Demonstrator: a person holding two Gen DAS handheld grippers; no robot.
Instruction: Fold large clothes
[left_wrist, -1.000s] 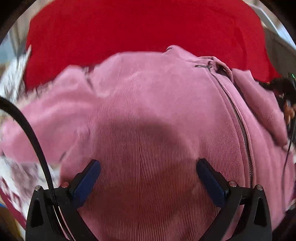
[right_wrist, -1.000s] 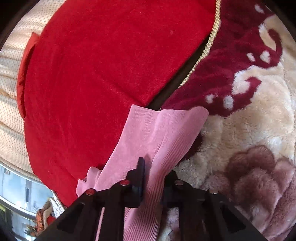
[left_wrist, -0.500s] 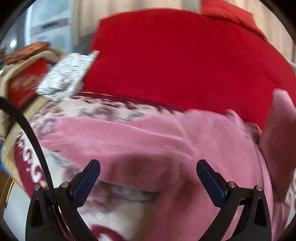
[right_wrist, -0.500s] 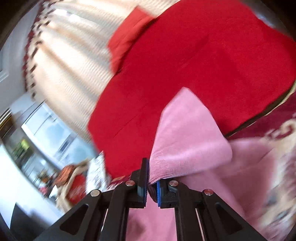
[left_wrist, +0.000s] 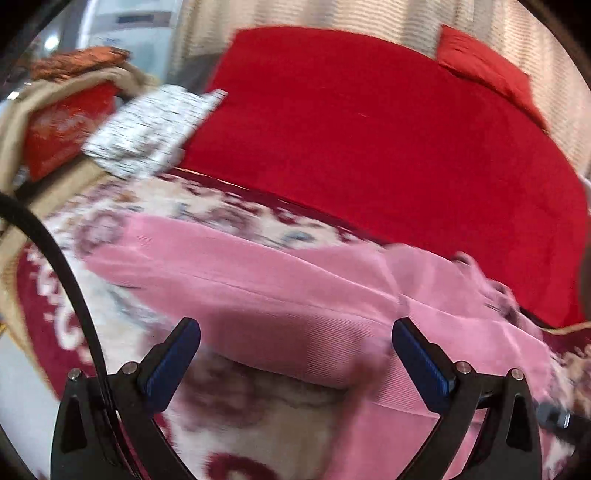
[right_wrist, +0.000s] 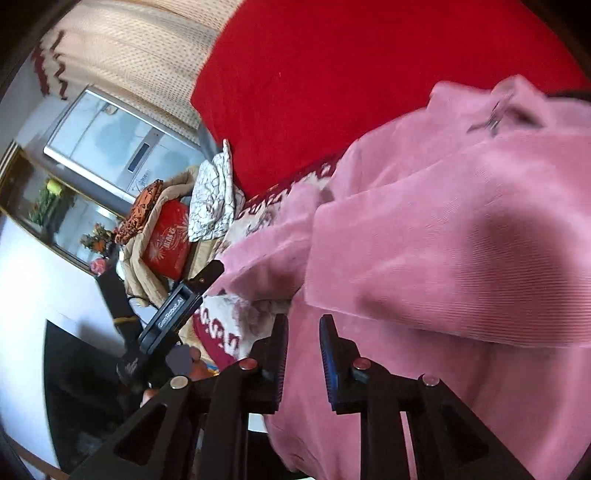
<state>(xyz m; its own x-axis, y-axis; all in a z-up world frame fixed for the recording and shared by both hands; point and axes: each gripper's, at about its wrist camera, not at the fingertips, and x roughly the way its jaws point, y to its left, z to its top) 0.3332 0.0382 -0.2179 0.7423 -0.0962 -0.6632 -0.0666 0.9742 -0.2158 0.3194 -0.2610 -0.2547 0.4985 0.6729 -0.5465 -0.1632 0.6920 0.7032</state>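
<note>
A pink corduroy jacket (left_wrist: 295, 288) lies on a patterned rug (left_wrist: 221, 214) in front of a red-covered cushion (left_wrist: 369, 129). One sleeve stretches out to the left in the left wrist view, and my left gripper (left_wrist: 295, 326) hovers open above it with nothing between its blue pads. In the right wrist view a sleeve is folded across the jacket (right_wrist: 461, 240), whose zipper pull (right_wrist: 491, 122) shows at the top right. My right gripper (right_wrist: 303, 319) is opening. A narrow gap shows between its pads with pink cloth behind, and the pads press on nothing.
A folded white patterned cloth (left_wrist: 147, 136) and a red bag (left_wrist: 62, 129) on beige bedding sit at the rug's far left. A cream curtain (right_wrist: 140, 66) and a glass cabinet (right_wrist: 110, 140) stand behind. A black cable (left_wrist: 66, 277) crosses the left wrist view.
My right gripper swung across with the sleeve, laid it over the jacket body, and its jaws parted. My left gripper moved off the jacket body toward the outstretched left sleeve, staying open.
</note>
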